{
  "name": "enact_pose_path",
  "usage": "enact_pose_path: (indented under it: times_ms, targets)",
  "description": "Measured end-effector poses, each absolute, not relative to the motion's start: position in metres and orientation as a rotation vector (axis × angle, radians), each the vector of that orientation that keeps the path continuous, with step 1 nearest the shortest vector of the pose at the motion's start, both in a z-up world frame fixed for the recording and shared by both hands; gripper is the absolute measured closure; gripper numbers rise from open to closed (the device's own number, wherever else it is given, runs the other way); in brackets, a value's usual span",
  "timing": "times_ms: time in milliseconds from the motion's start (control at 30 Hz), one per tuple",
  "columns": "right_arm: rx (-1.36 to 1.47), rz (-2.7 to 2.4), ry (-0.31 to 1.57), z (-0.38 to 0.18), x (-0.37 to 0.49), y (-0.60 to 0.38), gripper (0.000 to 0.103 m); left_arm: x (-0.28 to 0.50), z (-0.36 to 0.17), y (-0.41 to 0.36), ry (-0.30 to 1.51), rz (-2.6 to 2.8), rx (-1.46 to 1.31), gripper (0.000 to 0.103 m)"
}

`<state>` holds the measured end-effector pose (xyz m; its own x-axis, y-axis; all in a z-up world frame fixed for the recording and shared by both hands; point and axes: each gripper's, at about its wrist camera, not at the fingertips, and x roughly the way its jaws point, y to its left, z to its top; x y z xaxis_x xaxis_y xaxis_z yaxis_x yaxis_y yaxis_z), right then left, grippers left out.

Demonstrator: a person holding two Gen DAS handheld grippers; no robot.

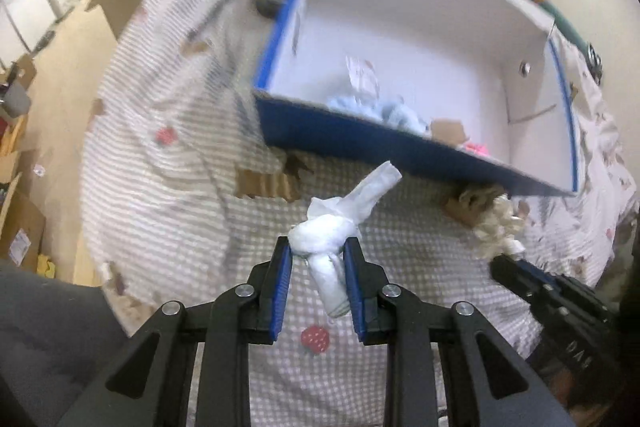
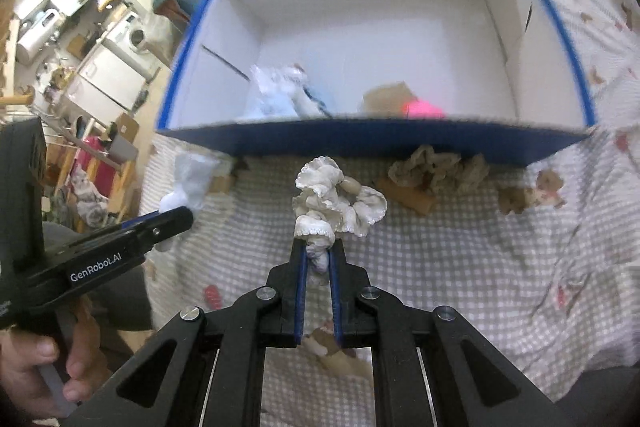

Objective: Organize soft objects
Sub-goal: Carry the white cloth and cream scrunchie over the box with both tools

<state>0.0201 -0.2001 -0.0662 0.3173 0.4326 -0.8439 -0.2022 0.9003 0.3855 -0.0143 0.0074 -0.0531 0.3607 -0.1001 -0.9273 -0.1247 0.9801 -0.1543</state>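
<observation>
My left gripper [image 1: 317, 251] is clamped on a knotted white sock [image 1: 334, 231], held off the checked cover [image 1: 400, 267] just short of the box's [image 1: 360, 131] blue front wall. My right gripper [image 2: 318, 247] is pinched fully closed on a cream scrunchie [image 2: 340, 199], also raised before that wall. Inside the white-lined box I see pale blue cloth [image 2: 276, 95] and something pink [image 2: 424, 107]; a beige scrunchie [image 2: 436, 167] lies on the cover against the box front.

You are working in a lived-in home, on a bed; gingham bedding [image 2: 440, 267] with strawberry prints under you; washing machine [image 2: 134, 37] and white cabinets [image 2: 108, 79] off to the side; cardboard boxes [image 1: 20, 223] on the floor.
</observation>
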Motion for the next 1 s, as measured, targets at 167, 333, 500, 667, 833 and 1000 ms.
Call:
enact_pose_path:
  times_ms: [167, 333, 500, 667, 833, 1000]
  targets:
    - [0.203, 0.431, 1.085, -0.03, 0.014, -0.217, 0.091, -0.021, -0.008, 0.015, 1.082, 0.05, -0.214, 0.079]
    - [0.197, 0.419, 0.998, 0.001, 0.018, -0.231, 0.091, -0.007, 0.022, 0.016, 1.001, 0.057, -0.195, 0.079]
    - [0.192, 0.407, 0.935, 0.018, 0.033, -0.237, 0.091, 0.017, 0.037, 0.009, 0.953, 0.048, -0.15, 0.079]
    - [0.201, 0.399, 0.915, 0.023, 0.051, -0.241, 0.091, 0.04, 0.038, -0.002, 0.954, 0.027, -0.121, 0.079]
    - [0.24, 0.39, 0.941, 0.01, 0.067, -0.244, 0.091, 0.056, 0.032, -0.008, 0.971, 0.005, -0.119, 0.079]
    - [0.247, 0.377, 0.962, -0.001, 0.083, -0.243, 0.091, 0.073, 0.022, -0.013, 0.99, 0.006, -0.103, 0.079]
